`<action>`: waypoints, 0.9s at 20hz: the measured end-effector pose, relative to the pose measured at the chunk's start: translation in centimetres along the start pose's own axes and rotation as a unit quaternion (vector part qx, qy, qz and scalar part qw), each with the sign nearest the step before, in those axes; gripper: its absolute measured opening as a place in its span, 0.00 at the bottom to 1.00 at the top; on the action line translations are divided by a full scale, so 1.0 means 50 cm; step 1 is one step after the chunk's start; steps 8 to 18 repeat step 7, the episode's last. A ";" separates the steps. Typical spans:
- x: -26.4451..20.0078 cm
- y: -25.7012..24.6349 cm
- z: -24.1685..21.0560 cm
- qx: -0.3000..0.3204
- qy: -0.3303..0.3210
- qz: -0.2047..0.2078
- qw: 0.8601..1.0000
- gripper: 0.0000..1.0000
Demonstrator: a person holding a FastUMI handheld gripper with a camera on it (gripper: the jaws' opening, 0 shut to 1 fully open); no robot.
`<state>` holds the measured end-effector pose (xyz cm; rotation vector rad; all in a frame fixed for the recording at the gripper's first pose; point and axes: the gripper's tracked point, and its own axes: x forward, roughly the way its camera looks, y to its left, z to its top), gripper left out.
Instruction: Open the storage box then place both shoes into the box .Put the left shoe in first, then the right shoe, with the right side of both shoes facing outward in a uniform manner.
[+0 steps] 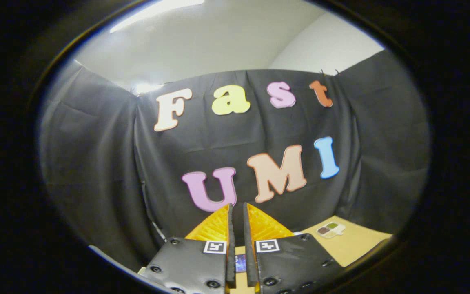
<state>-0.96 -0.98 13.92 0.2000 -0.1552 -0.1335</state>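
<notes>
The hand-held gripper (238,208) points upward and forward at the booth's black cloth wall (96,163), its two fingers (231,228) standing nearly parallel with only a thin slit between them. Nothing sits in that slit; the fingers are drawn almost together and grasp nothing. Each finger carries a small square marker (214,247) near its base, one on either side of the gap.

Beyond the fingertips hangs the cloth wall, draped in folds and running round to both sides of the hand-held gripper. Above the cloth, a pale ceiling (202,41) with a bright light strip (157,14) shows.

Below and to the right of the fingers lies a stretch of tan tabletop (353,245), reaching back to the foot of the cloth. On it, well to the right of the fingers and close to the wall, rests a small flat card (330,230) with a few dark and greenish patches; its detail is too small to make out. Low down between the finger bases a small blue thing (240,263) peeps through the gap against the tabletop; what it is cannot be told.

Where the storage box and the shoes stand cannot be told from here: the tabletop beside the fingers carries nothing but the card.
</notes>
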 end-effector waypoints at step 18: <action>0.000 -0.093 0.072 -0.029 -0.029 -0.025 0.999 0.11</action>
